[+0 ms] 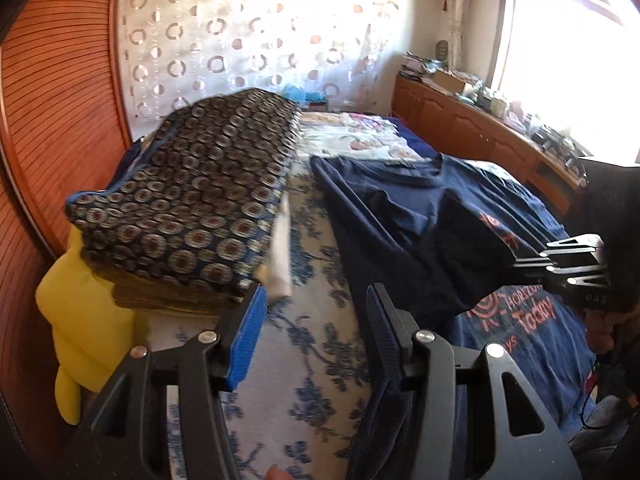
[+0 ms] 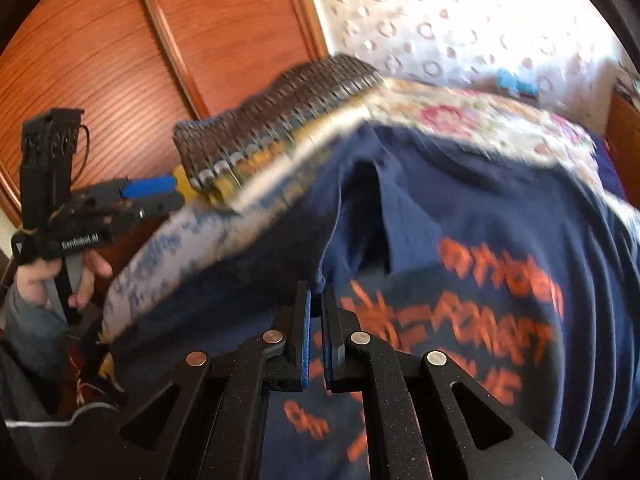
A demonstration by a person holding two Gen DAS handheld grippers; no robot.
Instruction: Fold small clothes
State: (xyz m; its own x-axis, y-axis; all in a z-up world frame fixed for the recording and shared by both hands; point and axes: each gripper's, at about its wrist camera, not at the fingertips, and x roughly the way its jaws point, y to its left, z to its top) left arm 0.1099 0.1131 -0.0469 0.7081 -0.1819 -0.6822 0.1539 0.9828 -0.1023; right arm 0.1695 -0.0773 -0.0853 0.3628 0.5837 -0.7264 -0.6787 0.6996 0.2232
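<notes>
A navy T-shirt (image 1: 400,200) with orange lettering lies spread on the bed, and one part of it is lifted and folded over toward the left. My right gripper (image 2: 316,300) is shut on a pinch of that navy T-shirt (image 2: 460,208), and in the left wrist view the right gripper (image 1: 532,262) holds the raised fold from the right. My left gripper (image 1: 316,292) stands open low over the bedspread, its right finger along the shirt's left edge and only bedspread showing between the pads. In the right wrist view a hand holds the left gripper (image 2: 178,191) at the far left.
A stack of folded blankets (image 1: 192,200) with a circle-patterned cover sits on the bed's left side, with a yellow pillow (image 1: 80,312) beside it. The blue floral bedspread (image 1: 312,360) lies bare in front. A wooden wardrobe (image 1: 52,100) stands left, and a cluttered cabinet (image 1: 460,120) runs under the window.
</notes>
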